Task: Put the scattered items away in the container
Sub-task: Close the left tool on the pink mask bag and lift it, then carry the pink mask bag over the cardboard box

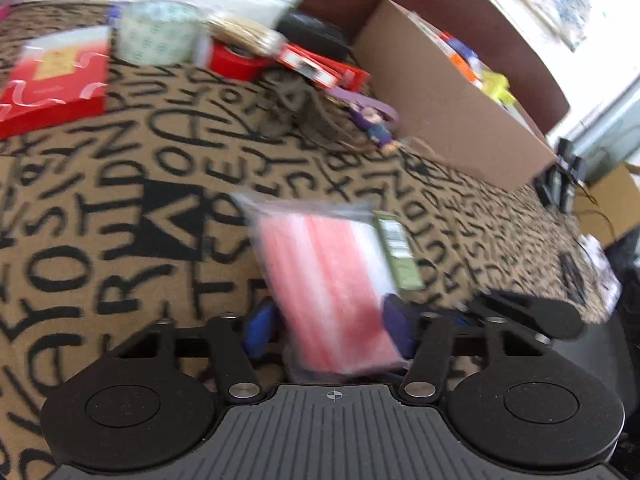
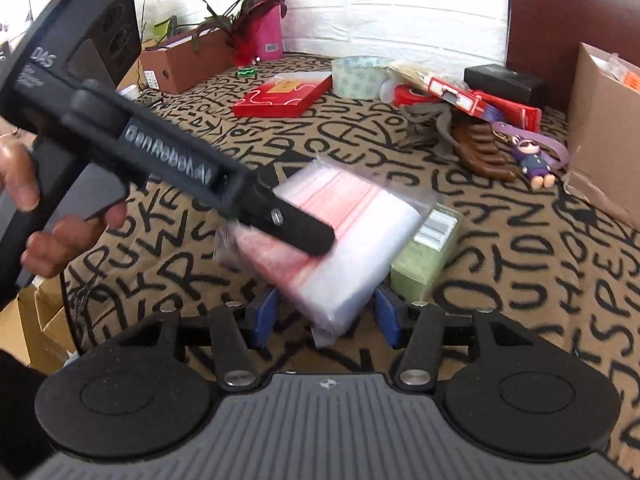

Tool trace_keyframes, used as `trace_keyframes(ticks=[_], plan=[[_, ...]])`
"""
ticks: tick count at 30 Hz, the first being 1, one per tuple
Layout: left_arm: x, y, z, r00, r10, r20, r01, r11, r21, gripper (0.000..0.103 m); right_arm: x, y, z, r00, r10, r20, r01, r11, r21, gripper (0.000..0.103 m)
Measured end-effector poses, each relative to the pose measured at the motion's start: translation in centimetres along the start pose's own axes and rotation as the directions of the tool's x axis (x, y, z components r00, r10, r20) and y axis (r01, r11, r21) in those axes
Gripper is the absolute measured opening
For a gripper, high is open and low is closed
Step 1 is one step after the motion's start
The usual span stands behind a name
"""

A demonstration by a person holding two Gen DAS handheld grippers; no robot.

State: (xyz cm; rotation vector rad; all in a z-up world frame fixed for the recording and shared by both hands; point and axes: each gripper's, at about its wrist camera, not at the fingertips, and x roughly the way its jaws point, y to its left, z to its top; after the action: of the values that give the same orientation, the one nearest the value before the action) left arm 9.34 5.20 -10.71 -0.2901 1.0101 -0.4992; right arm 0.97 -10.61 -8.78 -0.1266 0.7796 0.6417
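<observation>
**Pink packet held between two grippers above the patterned surface**

A clear plastic packet of pink sheets (image 1: 332, 284) is shown gripped by the left gripper (image 1: 332, 328), whose blue fingers (image 1: 394, 320) are closed against its sides. The right gripper (image 2: 324, 316) is seen wide open, the packet's near corner lying between its fingers untouched. The cardboard container (image 1: 448, 100) lies ahead and to the right. The packet appears soft, glossy and rectangular, its long axis pointing away from the left gripper.
</observation>
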Motion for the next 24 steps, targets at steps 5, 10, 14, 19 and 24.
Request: trace_keyframes(ticks=[5,10,14,19,24], plan=[[0.4,0.0,0.1,1.000,0.015,0.012,-0.015,1.000,-0.001,0.072,0.5,-0.2,0.3,1.000,0.006,0.017,-0.006,0.999,0.037,0.062],[0.5,-0.2,0.2,0.999,0.031,0.018,-0.032,0.999,0.015,0.071,1.5,-0.3,0.6,0.999,0.015,0.040,-0.017,0.998,0.063,0.062],[-0.1,-0.6,0.0,0.999,0.049,0.020,-0.050,0.999,0.018,0.072,1.3,0.0,1.0,0.999,0.030,0.045,-0.034,0.996,0.087,0.055],[-2.0,-1.1,-0.8,0.999,0.039,0.032,-0.039,0.999,-0.008,0.071,-0.4,1.0,0.5,0.996,0.057,0.076,-0.063,0.995,0.082,0.049],[-3.7,-2.8,-0.3,0.996,0.019,0.089,-0.020,1.000,0.012,0.071,-2.8,1.2,1.0,0.988,0.042,0.149,-0.056,0.994,0.091,0.048]])
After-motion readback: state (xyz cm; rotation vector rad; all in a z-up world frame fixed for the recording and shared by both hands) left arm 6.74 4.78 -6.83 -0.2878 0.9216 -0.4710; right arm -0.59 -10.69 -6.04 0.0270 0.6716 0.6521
